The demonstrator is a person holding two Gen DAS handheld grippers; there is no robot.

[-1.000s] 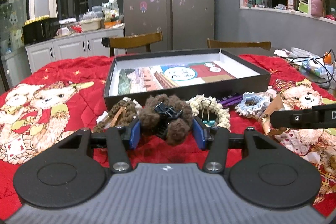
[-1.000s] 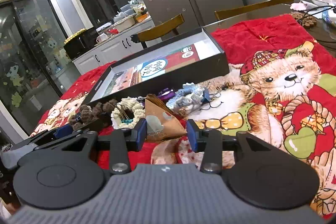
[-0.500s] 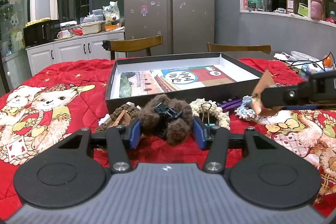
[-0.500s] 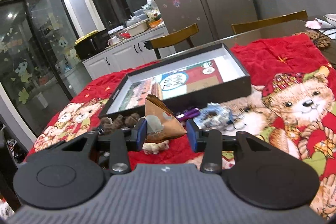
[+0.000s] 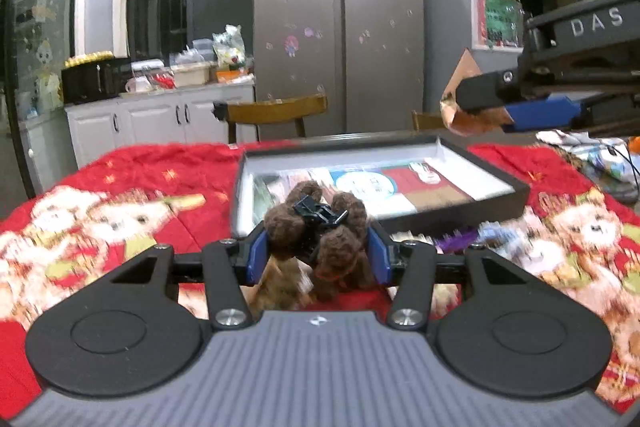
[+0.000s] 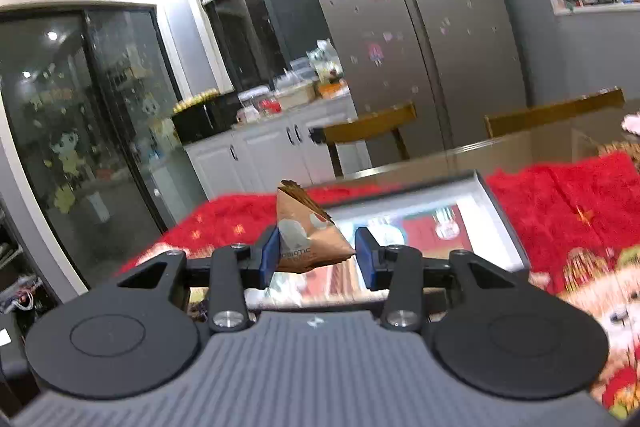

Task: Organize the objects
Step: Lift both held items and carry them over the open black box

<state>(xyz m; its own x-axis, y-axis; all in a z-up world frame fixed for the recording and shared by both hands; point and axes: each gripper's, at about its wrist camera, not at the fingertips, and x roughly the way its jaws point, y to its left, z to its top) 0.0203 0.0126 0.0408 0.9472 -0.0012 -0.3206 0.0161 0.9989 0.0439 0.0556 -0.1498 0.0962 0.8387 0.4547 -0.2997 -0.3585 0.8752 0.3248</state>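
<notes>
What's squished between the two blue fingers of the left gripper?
A fuzzy brown hair clip with a black claw in its middle. The left gripper has it clamped between its blue fingers, just in front of the black box. The left wrist view shows this.

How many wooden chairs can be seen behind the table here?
2. One chair stands in front of the white cabinets, left of the fridge; the other chair sits further right, only its backrest showing above the table. Others may be out of frame.
</notes>
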